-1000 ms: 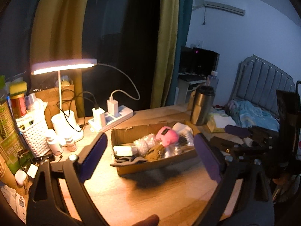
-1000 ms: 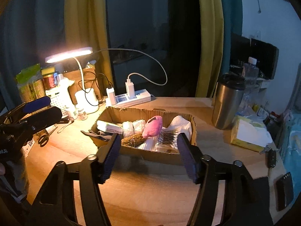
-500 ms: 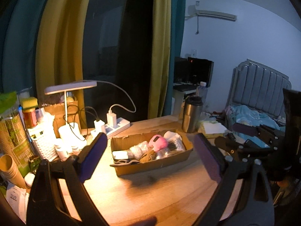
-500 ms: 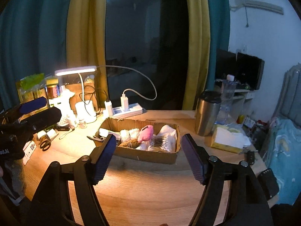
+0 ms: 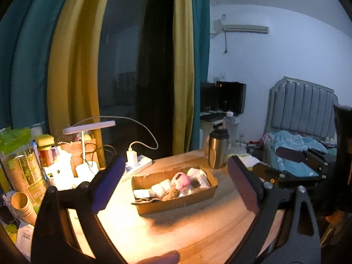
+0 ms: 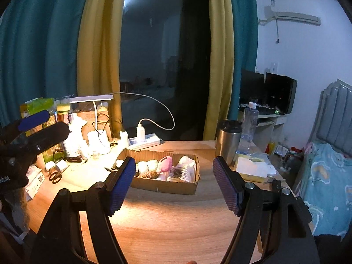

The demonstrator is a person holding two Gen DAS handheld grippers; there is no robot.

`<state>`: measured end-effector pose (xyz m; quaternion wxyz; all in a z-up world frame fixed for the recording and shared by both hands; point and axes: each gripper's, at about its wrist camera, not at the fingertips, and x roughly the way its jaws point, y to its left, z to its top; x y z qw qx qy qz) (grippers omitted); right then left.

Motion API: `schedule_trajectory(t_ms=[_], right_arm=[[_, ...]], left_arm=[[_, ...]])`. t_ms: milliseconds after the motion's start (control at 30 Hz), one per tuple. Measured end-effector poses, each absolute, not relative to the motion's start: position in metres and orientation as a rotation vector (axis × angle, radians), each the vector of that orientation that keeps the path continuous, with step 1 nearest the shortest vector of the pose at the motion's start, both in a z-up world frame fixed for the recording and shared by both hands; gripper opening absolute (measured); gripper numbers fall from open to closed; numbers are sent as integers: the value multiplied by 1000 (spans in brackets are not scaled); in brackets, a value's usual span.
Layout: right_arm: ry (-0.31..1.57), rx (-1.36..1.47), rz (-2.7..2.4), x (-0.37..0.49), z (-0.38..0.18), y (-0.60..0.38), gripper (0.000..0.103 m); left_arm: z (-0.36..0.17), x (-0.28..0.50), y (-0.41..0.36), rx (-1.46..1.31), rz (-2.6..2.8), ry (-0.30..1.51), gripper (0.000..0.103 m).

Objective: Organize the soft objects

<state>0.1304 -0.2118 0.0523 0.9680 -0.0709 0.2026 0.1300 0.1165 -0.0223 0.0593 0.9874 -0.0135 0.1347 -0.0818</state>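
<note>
Left tool (image 5: 173,182), right tool (image 6: 173,182): both spread wide, empty, above desk (image 6: 176,224). Cardboard box (image 6: 162,186) apparently packed; likely closing stage, or approach required.

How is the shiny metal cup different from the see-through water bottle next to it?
The steel tumbler with the black lid is wide, shiny and opaque; the clear plastic bottle with the white cap is slim and see-through. The tumbler's lid is broad and dark; the bottle's cap is small and white. The bottle rises higher in the right wrist view and stands behind the tumbler. Both stand upright at the right end of the wooden desk.
</note>
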Motion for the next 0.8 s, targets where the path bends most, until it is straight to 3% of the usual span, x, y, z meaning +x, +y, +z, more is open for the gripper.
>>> schedule_trajectory(t_ms=[800], right_arm=[[398,-129,241,123,55,-215,76]], left_arm=[[57,110,-10,-59,-136,267,99]])
